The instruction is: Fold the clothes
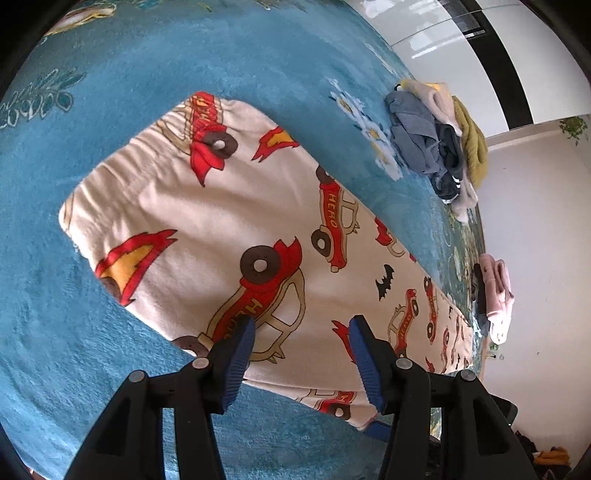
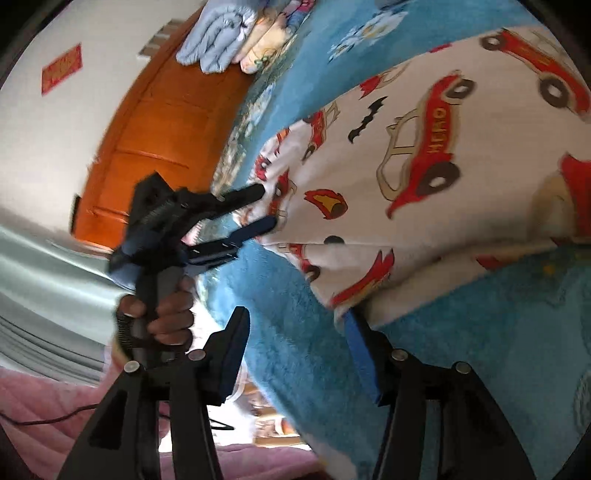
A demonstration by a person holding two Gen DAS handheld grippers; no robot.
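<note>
Left wrist view: cream garment [image 1: 236, 221] printed with red "HERO" cars, flames and black bats is lying flat on the blue blanket [image 1: 184, 59] covering the bed, folded into a long strip with a gathered waistband at the far-left end. Left gripper [image 1: 303, 325] is hovering over the near edge, fingers [image 1: 240, 354] standing moderately apart, nothing between them. An unfolded heap of clothes [image 1: 436, 144] in grey, navy, mustard and pink is sitting near the far bed edge; a folded pink stack [image 1: 496, 295] is lying further right. The right gripper's blue fingertip is peeking out under the garment's near edge.

Right wrist view: same garment [image 2: 424, 147] is showing from the other end, its corner draping over the right finger [image 2: 358, 347] of the right gripper [image 2: 295, 325]; fingers apart, not clamping cloth. Only this view is showing the person's hand [image 2: 170, 314] gripping the left gripper's [image 2: 266, 208] handle, an orange wooden door [image 2: 155, 129], and folded pale-blue and printed clothes [image 2: 221, 33] at the bed's far end.
</note>
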